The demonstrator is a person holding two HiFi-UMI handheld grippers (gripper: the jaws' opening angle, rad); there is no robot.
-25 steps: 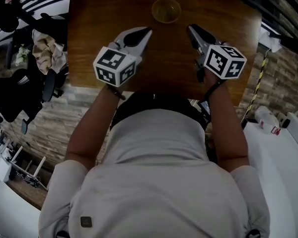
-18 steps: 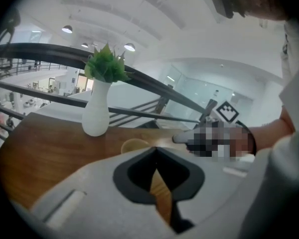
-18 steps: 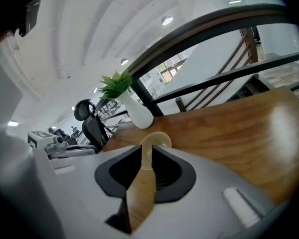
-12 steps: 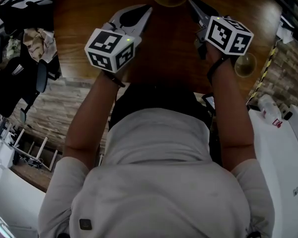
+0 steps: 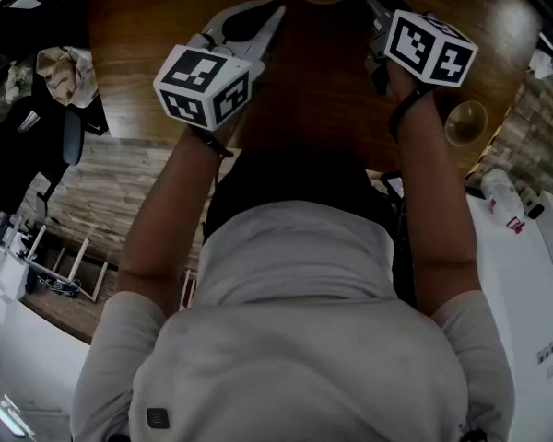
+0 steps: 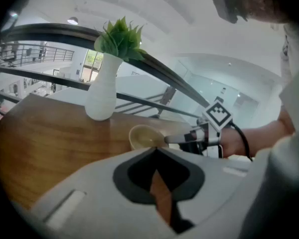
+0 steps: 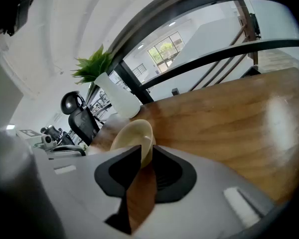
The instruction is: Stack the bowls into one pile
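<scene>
Jaws of the right gripper (image 7: 147, 147) are just opening around the rim of the bowl (image 7: 129, 133), while the left gripper (image 6: 154, 148) is hovering beside it, jaws closed.

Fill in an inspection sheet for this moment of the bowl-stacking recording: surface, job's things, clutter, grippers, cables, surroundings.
Surface: glossy wooden table.
Job's things: two bowls, apart, not yet stacked. The cream bowl is at the right gripper; the second bowl sits near the table's right edge.
Clutter: white vase with a green plant, upright behind the cream bowl.
Grippers: left gripper has its jaws together and is empty. The right gripper has just been opening its jaws, with the cream bowl's rim between them; no firm press shows.
Cables: black cord looping at the right wrist.
Surroundings: office chair and crumpled cloth left of the table; white unit at right.
</scene>
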